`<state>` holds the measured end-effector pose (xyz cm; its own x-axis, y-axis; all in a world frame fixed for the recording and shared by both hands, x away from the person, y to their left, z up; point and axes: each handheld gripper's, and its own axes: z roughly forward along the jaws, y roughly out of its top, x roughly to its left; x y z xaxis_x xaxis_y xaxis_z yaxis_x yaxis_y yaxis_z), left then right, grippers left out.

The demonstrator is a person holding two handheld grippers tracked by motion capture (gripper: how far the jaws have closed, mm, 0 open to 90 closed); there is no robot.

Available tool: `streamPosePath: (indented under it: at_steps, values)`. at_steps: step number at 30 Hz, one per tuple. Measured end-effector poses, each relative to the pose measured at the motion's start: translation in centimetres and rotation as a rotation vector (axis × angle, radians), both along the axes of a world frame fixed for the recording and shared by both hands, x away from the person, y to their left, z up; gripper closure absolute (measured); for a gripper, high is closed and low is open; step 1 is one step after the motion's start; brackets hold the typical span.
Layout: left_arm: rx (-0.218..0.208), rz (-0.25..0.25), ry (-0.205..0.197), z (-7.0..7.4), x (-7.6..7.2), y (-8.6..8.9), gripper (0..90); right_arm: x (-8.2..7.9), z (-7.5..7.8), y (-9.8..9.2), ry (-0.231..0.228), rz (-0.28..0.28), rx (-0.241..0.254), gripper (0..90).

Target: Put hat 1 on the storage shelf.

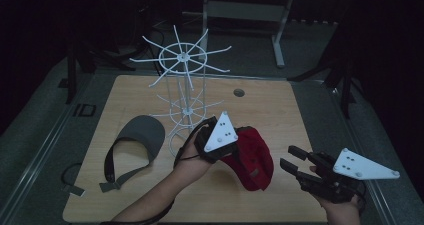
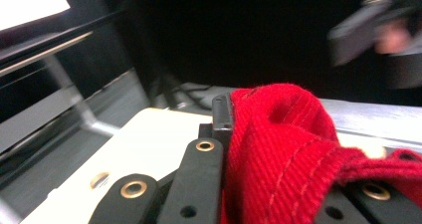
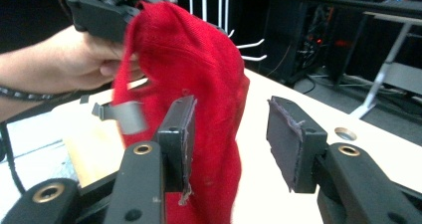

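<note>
Overhead, the left gripper (image 1: 231,144) holds a red cap (image 1: 252,160) up near the table's (image 1: 280,110) front edge; the right gripper (image 1: 292,161) sits apart by the front right corner. Its own view shows jaws clamped on red cloth (image 2: 293,149). Alongside, the right gripper's (image 3: 231,134) jaws gape, nothing pinched, the cap (image 3: 199,84) hanging just beyond.

The red cap (image 1: 252,160) is made of ribbed, twill-like cloth with stitched seams. It hangs off the table, lifted by one edge at about its ten o'clock, with the crown drooping toward five o'clock in the high view. The fabric is crumpled and folded, not holding its round shape. A grey strap end (image 3: 124,115) dangles from it at nine o'clock in the right gripper view. It sits at the table's near middle, at four o'clock from the white wire rack.
</note>
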<state>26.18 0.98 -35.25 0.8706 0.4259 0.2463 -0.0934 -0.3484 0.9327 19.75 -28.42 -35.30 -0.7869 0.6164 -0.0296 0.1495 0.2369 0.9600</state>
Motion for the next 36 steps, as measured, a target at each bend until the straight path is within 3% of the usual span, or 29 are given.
streamPosePath:
  at_steps: [5,12,15,22,31,36]
  values:
    - [0.0,-0.058,0.021,0.0,0.2,0.7,90.0,0.4,-0.3,1.2,-0.002,0.052,-0.028,54.7]
    - [-0.037,-0.143,0.033,0.0,-0.2,0.5,90.0,0.6,0.1,3.0,-0.038,0.11,-0.067,59.1]
    - [-0.028,-0.152,0.032,0.1,-0.3,0.3,90.0,0.7,0.2,3.3,-0.042,0.121,-0.076,62.2]
    - [-0.03,-0.159,0.038,0.0,-0.2,0.2,90.0,0.8,0.2,3.6,-0.061,0.14,-0.099,87.3]
    - [-0.046,-0.186,0.047,0.3,-0.2,0.4,89.7,0.1,0.6,3.2,-0.075,0.114,-0.043,89.1]
    - [-0.043,-0.194,0.033,0.4,-0.3,0.3,89.4,-0.1,0.8,3.0,-0.073,0.108,-0.009,89.3]
